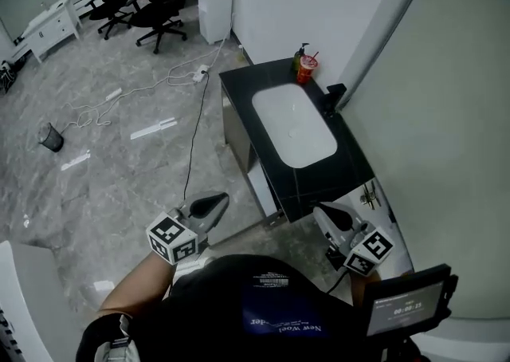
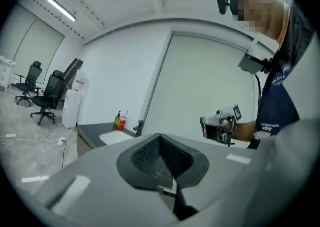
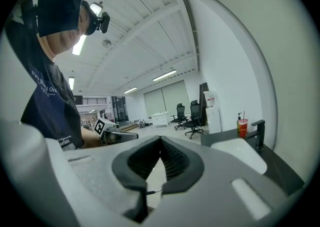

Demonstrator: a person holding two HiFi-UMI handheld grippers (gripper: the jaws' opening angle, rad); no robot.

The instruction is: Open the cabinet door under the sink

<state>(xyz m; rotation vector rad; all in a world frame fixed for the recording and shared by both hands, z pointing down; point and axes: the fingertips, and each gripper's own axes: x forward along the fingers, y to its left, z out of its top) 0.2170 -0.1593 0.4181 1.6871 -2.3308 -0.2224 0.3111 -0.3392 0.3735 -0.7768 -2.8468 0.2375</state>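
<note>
The black counter (image 1: 247, 81) with its white basin (image 1: 293, 123) stands against the right wall. Below its left edge I see the cabinet front, a grey panel (image 1: 237, 139) and a white panel (image 1: 263, 189); whether a door stands open I cannot tell. My left gripper (image 1: 219, 199) hangs in the air left of the counter's near corner, shut with nothing in it (image 2: 160, 137). My right gripper (image 1: 319, 210) floats just off the counter's near end, jaws together and empty (image 3: 160, 141). Neither touches the cabinet. Each gripper view shows the other gripper (image 2: 217, 123) (image 3: 127, 135).
A black tap (image 1: 335, 97), a red cup (image 1: 306, 69) and a green bottle (image 1: 298, 57) stand on the counter's far side. Cables and a power strip (image 1: 191, 75) lie on the tiled floor. Office chairs (image 1: 159, 1), a water dispenser (image 1: 215, 1) and a small bin (image 1: 51, 137) stand farther off.
</note>
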